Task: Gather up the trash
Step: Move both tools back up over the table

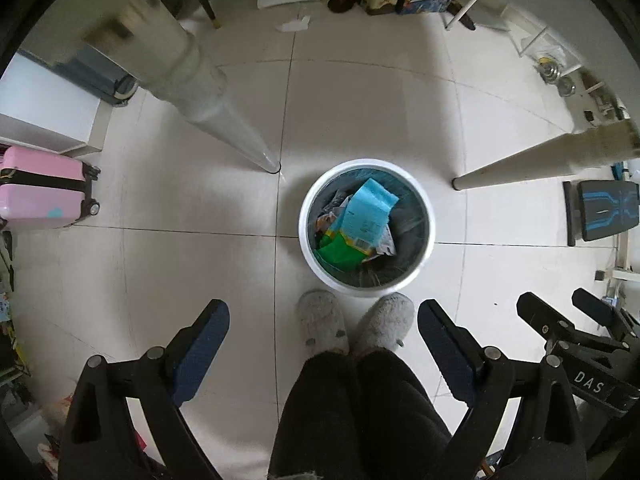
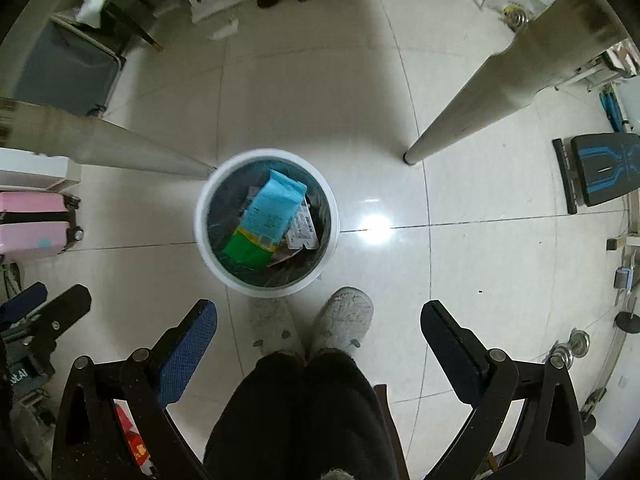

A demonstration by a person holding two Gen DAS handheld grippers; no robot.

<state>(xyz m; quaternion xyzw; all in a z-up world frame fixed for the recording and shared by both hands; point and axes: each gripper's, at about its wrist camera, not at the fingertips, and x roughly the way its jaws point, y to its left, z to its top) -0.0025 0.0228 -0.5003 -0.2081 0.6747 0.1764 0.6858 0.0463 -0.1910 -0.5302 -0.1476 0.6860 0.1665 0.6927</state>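
We look straight down at a pale tiled floor (image 1: 200, 272), both views. Two tapered table legs (image 1: 224, 120) slant in, one left of the bin, one at right (image 2: 460, 96). A pink suitcase (image 1: 44, 188) sits at the far left, well apart from the bin; a dark bench pad with blue lines (image 2: 600, 168) at far right.

The white trash bin (image 1: 427, 240) stands on the floor just ahead of the person's feet, dark liner inside. In it we see the trash: a light-blue packet (image 1: 370, 212) on top, a green wrapper (image 1: 340, 252) under its near end, a white printed pack (image 2: 304, 228) beside them.

Person's black trouser legs (image 1: 352, 408) and grey fuzzy slippers (image 1: 324, 320) point at the bin, toes near its wall.

We hold the left gripper (image 1: 323, 340) with fingers wide apart, nothing between them. Right gripper (image 2: 319, 340) same: fingers spread wide, empty. Both hang above the floor, bin ahead of the tips.

A white scrap of paper (image 1: 294, 24) lies on the floor far beyond the bin.
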